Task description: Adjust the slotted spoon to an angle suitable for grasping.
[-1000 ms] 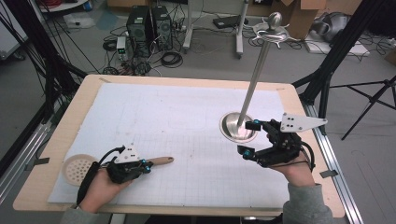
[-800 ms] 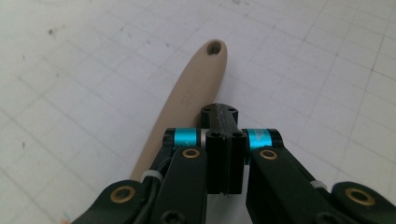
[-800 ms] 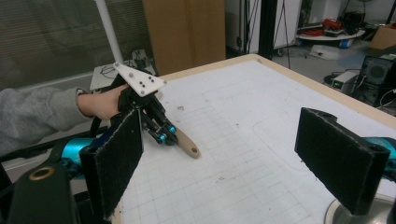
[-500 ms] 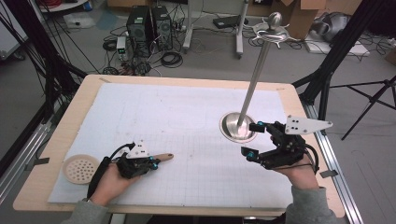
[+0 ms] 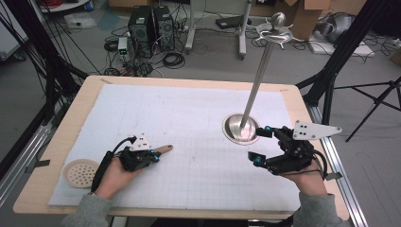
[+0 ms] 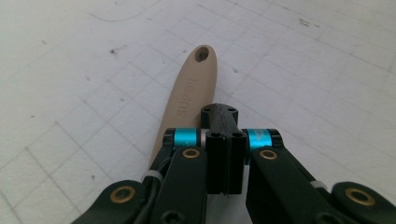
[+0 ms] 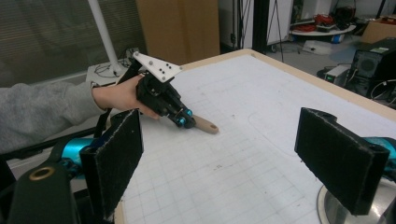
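Looking down from the high view, the left tongs [image 5: 152, 154] sit near the worktop's [image 5: 189, 82] near-left part, jaws shut on the inner end of a beige, slim plastic handle [image 5: 164, 149] whose long axis runs from the tongs towards the shiny round steel base [image 5: 236, 130] of a tall metal pole [image 5: 257, 82]; the left hand is plainly the nearer one. Left of those tongs, at the mat's edge, lies a round beige perforated disc [image 5: 80, 171]. The right tongs [image 5: 262, 146] hover just beside the steel base on its near-right side, jaws wide and empty. A white gridded mat [image 5: 189, 113] covers the wooden worktop; beyond it are computer towers [image 5: 151, 23], cables and tripod legs on a grey floor. From the left gripper view, the jaws are pressed together over the handle [image 6: 191, 88], which points straight away along the mat, its hanging hole at the far tip. From the right gripper view, the two black pads [image 7: 116, 154] stand far apart with nothing between them, and the left tongs [image 7: 183, 120] gripping the handle [image 7: 205, 124] lie well beyond.
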A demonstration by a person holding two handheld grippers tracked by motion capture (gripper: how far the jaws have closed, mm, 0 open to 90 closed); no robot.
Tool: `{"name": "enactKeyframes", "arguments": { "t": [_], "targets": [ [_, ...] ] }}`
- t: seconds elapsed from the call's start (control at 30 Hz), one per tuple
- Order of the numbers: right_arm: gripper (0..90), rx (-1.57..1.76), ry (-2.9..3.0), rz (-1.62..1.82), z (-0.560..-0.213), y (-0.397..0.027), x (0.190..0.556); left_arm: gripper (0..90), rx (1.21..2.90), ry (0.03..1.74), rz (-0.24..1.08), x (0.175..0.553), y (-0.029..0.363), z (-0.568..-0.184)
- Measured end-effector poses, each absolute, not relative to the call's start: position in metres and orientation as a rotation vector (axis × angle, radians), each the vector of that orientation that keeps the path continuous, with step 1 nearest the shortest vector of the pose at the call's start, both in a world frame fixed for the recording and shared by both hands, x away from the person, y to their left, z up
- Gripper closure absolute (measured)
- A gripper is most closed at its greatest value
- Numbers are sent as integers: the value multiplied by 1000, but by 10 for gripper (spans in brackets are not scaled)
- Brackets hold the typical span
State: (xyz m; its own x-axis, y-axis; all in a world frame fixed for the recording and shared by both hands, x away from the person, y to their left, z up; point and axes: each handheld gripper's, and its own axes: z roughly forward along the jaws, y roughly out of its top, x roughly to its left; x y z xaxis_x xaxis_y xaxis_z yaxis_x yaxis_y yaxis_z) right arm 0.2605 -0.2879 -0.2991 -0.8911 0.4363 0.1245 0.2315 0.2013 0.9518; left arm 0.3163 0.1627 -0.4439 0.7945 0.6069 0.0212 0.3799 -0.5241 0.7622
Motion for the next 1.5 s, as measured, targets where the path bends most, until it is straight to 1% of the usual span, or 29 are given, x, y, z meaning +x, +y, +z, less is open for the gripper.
{"name": "enactKeyframes", "arguments": {
  "t": [0.3, 0.53, 0.63, 0.7, 0.9, 0.93, 0.97, 1.03, 1.1, 1.17, 1.2, 1.33, 1.43, 1.5],
  "targets": [
    [141, 647, 2306, 1761, -301, -287, 261, 896, 2165, 759, 411, 328, 167, -446],
    [141, 645, 2313, 1757, -302, -286, 261, 896, 2152, 773, 416, 330, 168, -446],
    [141, 645, 2313, 1760, -301, -286, 261, 895, 2130, 797, 378, 327, 168, -443],
    [141, 641, 2308, 1767, -301, -287, 261, 895, 2101, 774, 371, 322, 169, -437],
    [142, 655, 2297, 1765, -302, -290, 262, 893, 2076, 708, 295, 312, 174, -414],
    [141, 655, 2296, 1764, -301, -289, 263, 826, 2074, 691, 282, 310, 175, -411],
    [141, 655, 2296, 1764, -301, -289, 263, 826, 2073, 679, 276, 309, 176, -409],
    [142, 646, 2292, 1763, -301, -289, 263, 796, 2061, 660, 294, 307, 178, -404],
    [142, 652, 2300, 1760, -301, -288, 264, 796, 2060, 656, 311, 306, 181, -398],
    [142, 652, 2305, 1759, -302, -287, 265, 745, 2057, 654, 317, 305, 186, -393],
    [142, 650, 2304, 1759, -302, -287, 266, 745, 2056, 661, 312, 305, 189, -391],
    [141, 647, 2303, 1767, -302, -286, 267, 618, 2045, 663, 337, 303, 202, -384],
    [142, 636, 2299, 1774, -300, -285, 267, 504, 2028, 667, 345, 302, 214, -379],
    [142, 634, 2301, 1776, -300, -284, 268, 451, 2012, 669, 340, 302, 222, -377]
  ]
}}
